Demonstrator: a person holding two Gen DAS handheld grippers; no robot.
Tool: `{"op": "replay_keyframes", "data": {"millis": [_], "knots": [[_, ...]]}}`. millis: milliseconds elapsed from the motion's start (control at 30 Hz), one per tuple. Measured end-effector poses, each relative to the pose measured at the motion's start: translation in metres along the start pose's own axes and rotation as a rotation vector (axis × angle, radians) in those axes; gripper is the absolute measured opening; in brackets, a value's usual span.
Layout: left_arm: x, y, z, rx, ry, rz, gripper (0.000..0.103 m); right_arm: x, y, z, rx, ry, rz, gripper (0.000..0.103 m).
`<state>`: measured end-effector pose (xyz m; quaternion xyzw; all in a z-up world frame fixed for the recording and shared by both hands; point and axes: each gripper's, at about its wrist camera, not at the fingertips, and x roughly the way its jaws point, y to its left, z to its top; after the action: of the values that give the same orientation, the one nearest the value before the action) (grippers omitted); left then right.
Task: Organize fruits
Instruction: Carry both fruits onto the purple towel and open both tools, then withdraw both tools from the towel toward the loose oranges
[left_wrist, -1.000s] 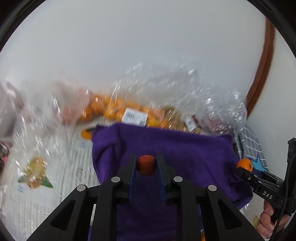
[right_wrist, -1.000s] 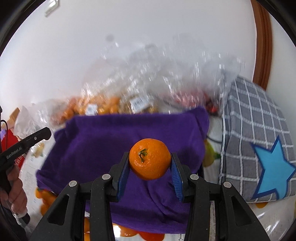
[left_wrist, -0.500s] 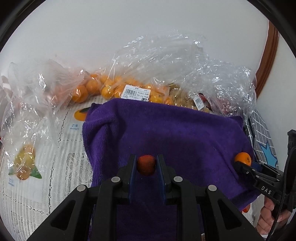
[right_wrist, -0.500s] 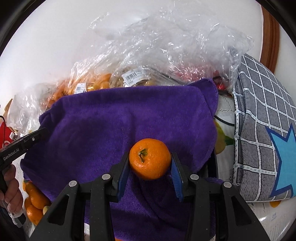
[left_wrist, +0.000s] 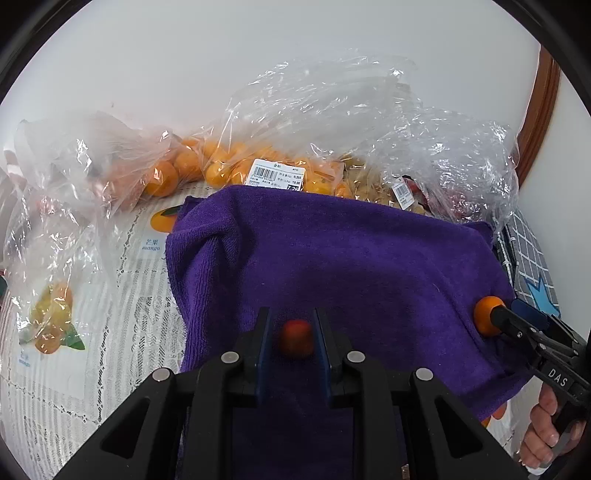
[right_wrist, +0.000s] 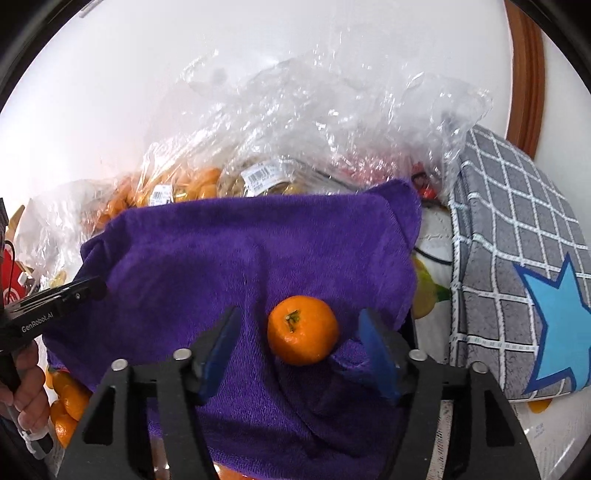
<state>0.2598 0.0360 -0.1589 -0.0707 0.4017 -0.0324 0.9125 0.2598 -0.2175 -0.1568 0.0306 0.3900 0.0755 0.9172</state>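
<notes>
Right wrist view: the right gripper (right_wrist: 299, 350) has just been opening, its blue pads standing clear on either side of a mandarin (right_wrist: 303, 329) that now rests on the purple towel (right_wrist: 229, 258), with bagged fruit (right_wrist: 177, 188) behind it at 11 o'clock. In the left wrist view the left gripper (left_wrist: 293, 341) pinches a small red fruit (left_wrist: 295, 339) low over the same towel, the mandarin lying at its 3 o'clock. The placing step looks done on the right; next that gripper likely backs away without nudging the mandarin, while the left one sets its fruit down apart from it
</notes>
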Motion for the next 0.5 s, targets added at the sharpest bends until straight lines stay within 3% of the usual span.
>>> {"op": "replay_keyframes", "data": {"millis": [100, 500], "knots": [[-0.004, 0.001, 0.0, -0.009, -0.008, 0.007, 0.029, -0.004, 0.003, 0.0, -0.004, -0.026, -0.028, 0.072], [-0.066, -0.005, -0.013, 0.017, -0.13, -0.01, 0.029, -0.054, 0.008, -0.001, 0.027, -0.117, -0.042, 0.072]]}}
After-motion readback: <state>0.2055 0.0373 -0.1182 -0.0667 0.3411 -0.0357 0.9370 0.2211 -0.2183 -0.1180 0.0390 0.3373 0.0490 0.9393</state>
